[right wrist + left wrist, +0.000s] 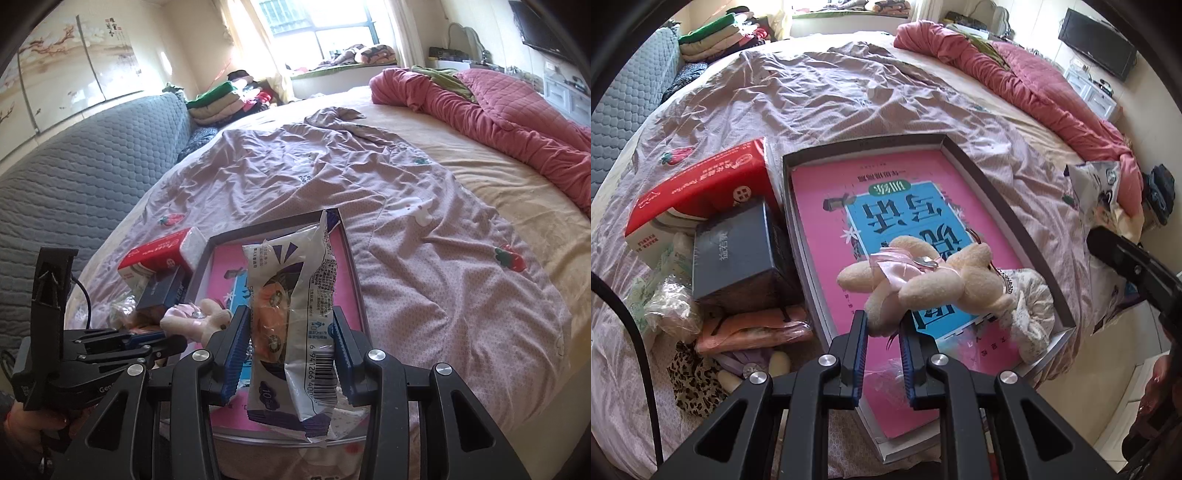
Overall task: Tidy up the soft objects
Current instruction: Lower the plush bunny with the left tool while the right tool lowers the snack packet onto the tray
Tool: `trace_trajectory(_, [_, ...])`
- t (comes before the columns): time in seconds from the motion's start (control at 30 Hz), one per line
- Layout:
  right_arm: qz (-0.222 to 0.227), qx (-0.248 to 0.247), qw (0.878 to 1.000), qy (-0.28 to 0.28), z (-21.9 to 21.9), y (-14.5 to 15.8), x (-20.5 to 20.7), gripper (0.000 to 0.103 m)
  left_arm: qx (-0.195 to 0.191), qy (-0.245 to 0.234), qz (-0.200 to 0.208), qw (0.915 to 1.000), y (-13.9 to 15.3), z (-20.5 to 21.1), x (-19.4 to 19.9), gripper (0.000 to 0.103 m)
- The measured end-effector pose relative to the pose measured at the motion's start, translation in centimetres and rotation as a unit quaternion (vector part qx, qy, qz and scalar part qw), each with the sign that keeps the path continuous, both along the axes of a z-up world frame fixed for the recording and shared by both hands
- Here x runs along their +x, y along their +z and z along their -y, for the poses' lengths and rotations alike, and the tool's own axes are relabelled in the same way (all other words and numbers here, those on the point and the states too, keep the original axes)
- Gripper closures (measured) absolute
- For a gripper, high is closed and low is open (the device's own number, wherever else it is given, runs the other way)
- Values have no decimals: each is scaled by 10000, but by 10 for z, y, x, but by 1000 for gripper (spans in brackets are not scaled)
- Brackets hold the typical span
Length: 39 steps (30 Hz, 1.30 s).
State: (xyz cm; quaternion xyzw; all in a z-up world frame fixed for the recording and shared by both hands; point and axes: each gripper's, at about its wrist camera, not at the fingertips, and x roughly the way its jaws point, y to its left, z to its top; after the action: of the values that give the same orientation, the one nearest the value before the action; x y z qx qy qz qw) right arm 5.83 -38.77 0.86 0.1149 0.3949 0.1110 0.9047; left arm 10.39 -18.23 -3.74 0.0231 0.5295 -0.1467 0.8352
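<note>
Bright window (325, 29) glare; sharp frames, fisheye-warped edges.

Across the bottom of the left wrist frame, the left gripper (884, 325) is a matte black plastic linkage with triangular cut-outs, round silver screws at its pivots, and blue ribbed pads. A thin black cable (635, 339) curves along the left edge. The right gripper (291, 343) has the same black frame, silver screws and blue ridged pads.

plush bear (923, 280): 1 | tray (1008, 206): 1 | wipes packet (295, 314): 1 | boxes: 2
</note>
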Motion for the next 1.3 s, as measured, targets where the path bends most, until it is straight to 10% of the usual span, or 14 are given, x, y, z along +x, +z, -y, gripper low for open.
trace_trajectory(1.3, [-953, -355, 9948, 56, -12, -75, 25, 59, 336, -172, -280, 9989, -27, 5, -4, 86])
